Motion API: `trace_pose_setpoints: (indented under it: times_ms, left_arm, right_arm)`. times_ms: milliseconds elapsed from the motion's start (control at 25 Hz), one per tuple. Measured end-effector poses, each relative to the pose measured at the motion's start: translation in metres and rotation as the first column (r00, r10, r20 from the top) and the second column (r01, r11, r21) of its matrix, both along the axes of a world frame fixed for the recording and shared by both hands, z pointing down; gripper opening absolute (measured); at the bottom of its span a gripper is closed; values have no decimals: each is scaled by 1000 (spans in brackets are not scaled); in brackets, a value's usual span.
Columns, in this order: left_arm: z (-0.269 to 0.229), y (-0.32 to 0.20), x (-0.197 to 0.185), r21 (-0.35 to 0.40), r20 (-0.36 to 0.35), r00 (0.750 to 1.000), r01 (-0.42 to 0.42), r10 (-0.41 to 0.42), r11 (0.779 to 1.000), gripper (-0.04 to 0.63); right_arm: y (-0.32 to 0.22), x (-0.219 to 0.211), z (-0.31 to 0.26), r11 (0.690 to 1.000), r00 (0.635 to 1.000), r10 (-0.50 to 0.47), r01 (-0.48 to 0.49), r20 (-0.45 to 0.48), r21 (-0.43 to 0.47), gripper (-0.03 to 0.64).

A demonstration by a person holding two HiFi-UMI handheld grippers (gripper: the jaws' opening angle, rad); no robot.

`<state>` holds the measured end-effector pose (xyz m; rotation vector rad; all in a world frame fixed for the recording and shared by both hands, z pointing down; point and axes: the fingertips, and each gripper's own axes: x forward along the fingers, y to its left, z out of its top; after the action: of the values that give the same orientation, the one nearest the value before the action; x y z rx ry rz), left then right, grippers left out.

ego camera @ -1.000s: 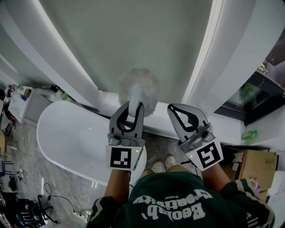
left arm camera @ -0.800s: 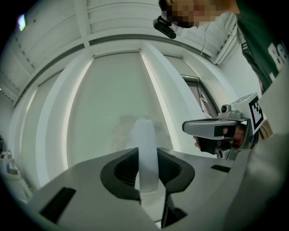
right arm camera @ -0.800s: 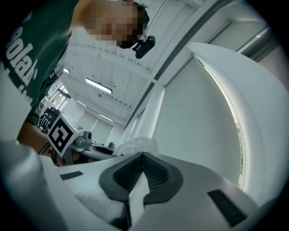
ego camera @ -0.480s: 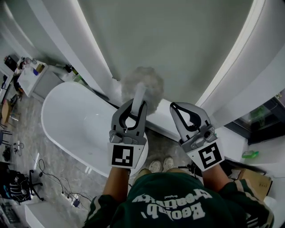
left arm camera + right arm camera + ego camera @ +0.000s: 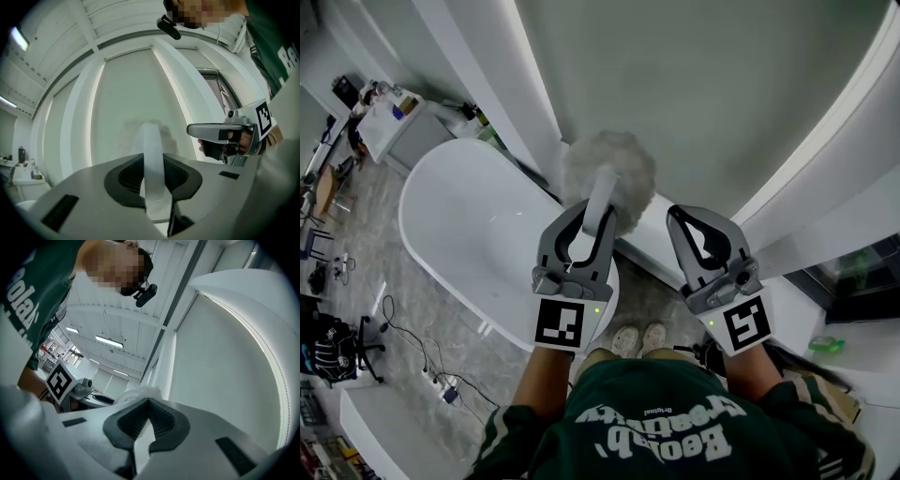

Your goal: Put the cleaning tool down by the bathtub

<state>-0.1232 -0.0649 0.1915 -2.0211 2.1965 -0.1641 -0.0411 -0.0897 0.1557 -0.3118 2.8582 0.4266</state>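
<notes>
Over the near end of the bathtub, the left gripper holds the cleaning tool just as it did a second ago. Its jaws are part closed on the white handle, and the fluffy head sticks out past the bathtub's rim towards the wall. The left gripper view shows the handle pinched upright between the ribbed pads. What has changed is the head view. It has swung, so the bathtub now lies more steeply across the left of the picture with its far end higher up. The small table beyond that far end has moved from the left edge to the upper left corner. A cardboard box that stood well away from the bathtub on the person's right is no longer in sight. More floor shows in front of the bathtub, with cables lying on it. The right gripper stays just to the side of the bathtub's near end, beside the left one, its jaws together on nothing, as its own view shows. The person's shoes stand close against that end. The wall rises directly behind the bathtub and blocks the way ahead of the tool's head.
</notes>
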Motion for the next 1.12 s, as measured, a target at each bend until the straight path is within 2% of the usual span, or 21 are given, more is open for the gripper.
trace_pose_setpoints:
  times_ms: [360, 640, 920, 1120]
  left_arm:
    - [6, 0, 3, -10, -2, 1000, 29, -29, 1000, 92]
    - [17, -19, 8, -27, -15, 999, 37, -38, 999, 92]
    - [28, -27, 31, -30, -22, 1000, 18, -19, 999, 92]
    - [40, -30, 26, -32, -42, 999, 15, -17, 999, 92]
  right_arm:
    - [-3, 1, 11, 999, 1000, -18, 18, 2, -34, 15]
    - [-27, 8, 22, 998, 1000, -8, 8, 2, -65, 15]
    - [-36, 31, 36, 993, 1000, 3, -2, 5, -116, 15]
    - [-45, 25, 48, 992, 1000, 10, -9, 8, -126, 15]
